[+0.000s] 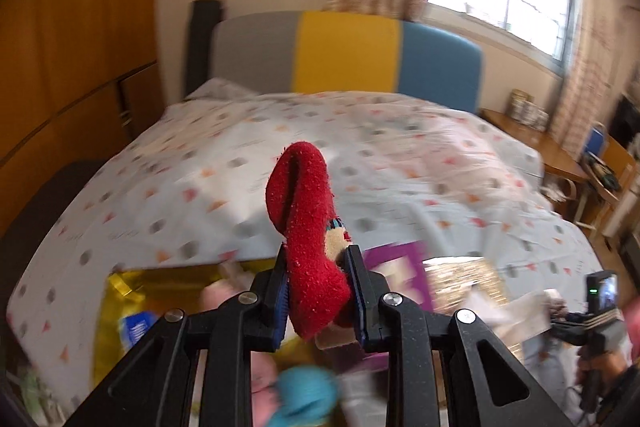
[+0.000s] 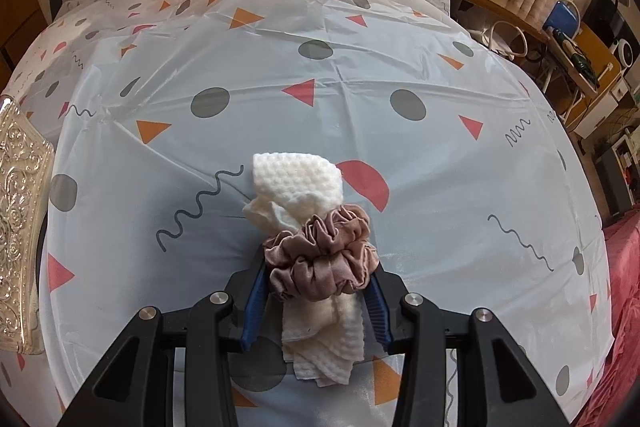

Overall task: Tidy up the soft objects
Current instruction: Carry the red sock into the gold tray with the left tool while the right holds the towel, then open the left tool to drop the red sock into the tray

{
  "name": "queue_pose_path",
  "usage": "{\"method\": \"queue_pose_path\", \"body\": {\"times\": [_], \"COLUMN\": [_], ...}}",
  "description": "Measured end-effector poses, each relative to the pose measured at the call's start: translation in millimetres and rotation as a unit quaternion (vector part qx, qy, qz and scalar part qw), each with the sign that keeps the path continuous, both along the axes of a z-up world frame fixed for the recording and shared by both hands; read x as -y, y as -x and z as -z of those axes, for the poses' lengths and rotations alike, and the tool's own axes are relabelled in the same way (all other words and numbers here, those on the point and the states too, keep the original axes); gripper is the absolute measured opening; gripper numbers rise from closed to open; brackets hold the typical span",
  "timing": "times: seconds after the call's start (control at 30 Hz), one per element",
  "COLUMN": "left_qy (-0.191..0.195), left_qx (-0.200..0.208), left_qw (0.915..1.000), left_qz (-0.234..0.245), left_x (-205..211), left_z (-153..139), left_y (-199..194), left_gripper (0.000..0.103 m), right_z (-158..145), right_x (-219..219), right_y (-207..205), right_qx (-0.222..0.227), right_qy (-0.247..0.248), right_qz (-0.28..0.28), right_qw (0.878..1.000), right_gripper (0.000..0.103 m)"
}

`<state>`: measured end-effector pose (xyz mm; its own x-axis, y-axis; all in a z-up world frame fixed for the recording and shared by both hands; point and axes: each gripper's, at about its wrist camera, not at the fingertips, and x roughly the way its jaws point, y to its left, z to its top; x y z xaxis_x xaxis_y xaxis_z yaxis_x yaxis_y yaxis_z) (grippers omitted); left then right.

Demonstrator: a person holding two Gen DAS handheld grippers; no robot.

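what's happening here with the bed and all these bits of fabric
A person is sorting soft items over a bed covered with a patterned sheet, holding a tool in each hand. The left tool is clamped on a red sock, lifted above a gold bag and other blurred items at the bed's near edge. The right tool grips a white cloth bunched through a dusty pink scrunchie, angled down over the sheet.
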<state>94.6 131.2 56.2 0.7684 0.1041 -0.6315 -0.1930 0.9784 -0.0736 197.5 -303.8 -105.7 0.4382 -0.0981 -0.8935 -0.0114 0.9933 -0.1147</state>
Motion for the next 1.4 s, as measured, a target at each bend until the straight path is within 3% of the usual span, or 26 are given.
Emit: {"method": "queue_pose_path", "body": {"times": [0.27, 0.5, 0.63, 0.9, 1.4], "left_qy": [0.016, 0.005, -0.004, -0.034, 0.001], "left_qx": [-0.032, -0.062, -0.063, -0.030, -0.052], "left_qw": [0.9935, 0.9854, 0.9848, 0.9885, 0.9905], "left_qz": [-0.108, -0.158, -0.162, -0.145, -0.127], "left_x": [-87.8, -109.3, -108.4, -97.7, -96.5], "left_z": [33.1, 69.4, 80.1, 69.8, 84.2], "left_y": [62.8, 115.6, 133.1, 145.5, 137.3], "left_gripper": [0.026, 0.026, 0.026, 0.026, 0.026], "right_z": [-0.3, -1.1, -0.8, -0.6, -1.7], "right_x": [-3.3, -3.0, -5.6, -7.2, -12.2], "right_y": [1.4, 3.1, 4.6, 9.7, 11.3], "right_qx": [0.004, 0.005, 0.008, 0.019, 0.023], "right_qy": [0.013, 0.010, 0.018, 0.022, 0.037], "right_qz": [-0.008, -0.007, -0.011, -0.015, -0.020], "right_qw": [1.000, 1.000, 1.000, 0.999, 0.999], "right_gripper": [0.044, 0.044, 0.043, 0.043, 0.043]}}
